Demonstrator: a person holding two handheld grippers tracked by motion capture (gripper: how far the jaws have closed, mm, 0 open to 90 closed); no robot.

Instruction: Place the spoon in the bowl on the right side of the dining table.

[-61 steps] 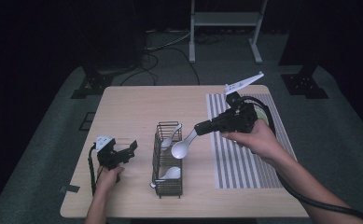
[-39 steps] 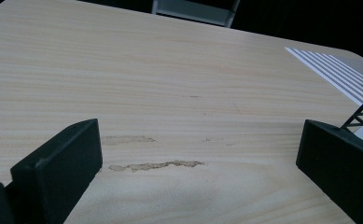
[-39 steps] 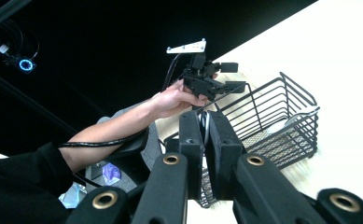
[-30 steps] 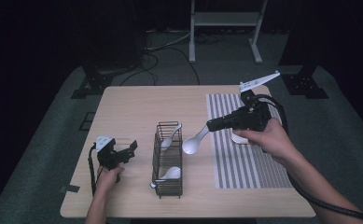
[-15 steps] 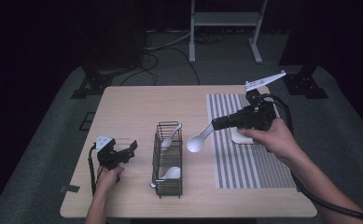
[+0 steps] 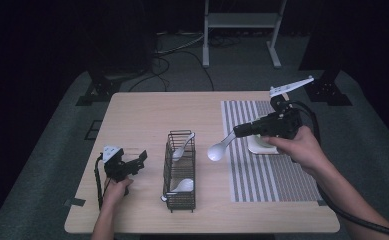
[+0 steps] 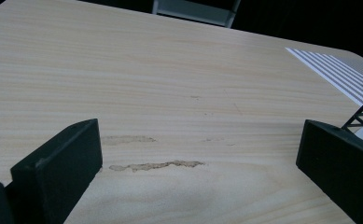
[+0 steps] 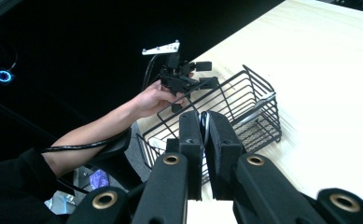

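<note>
Your right gripper (image 6: 236, 133) is clamped on the handle of a white spoon (image 6: 218, 149), jaws nearly together around it, and it carries the spoon in the air over the left edge of the striped mat (image 6: 262, 180), bowl end pointing left and slightly down. Your left gripper (image 6: 141, 159) sits idle near the table's front left, jaws wide apart with nothing between them; in the left gripper view both black pads (image 7: 60, 165) frame bare wood.

Just beyond it stands the wire basket (image 6: 181, 200), with two more white spoons inside: one lying at the near end (image 6: 182, 186), one leaning at the far end (image 6: 182, 148). Farther right, a pale dish (image 6: 256, 145) rests on the mat, partly hidden beneath your right gripper.

The step looks like taking the spoon from the basket to that dish. To do it well, keep the grip firm on the thin handle so the spoon cannot swivel, and carry it level. Bring the spoon's bowl over the dish, lower until it rests inside, and only then part the jaws. Draw back along the handle's line so you don't flick it. Leave the left gripper parked; it's well clear of the path.
</note>
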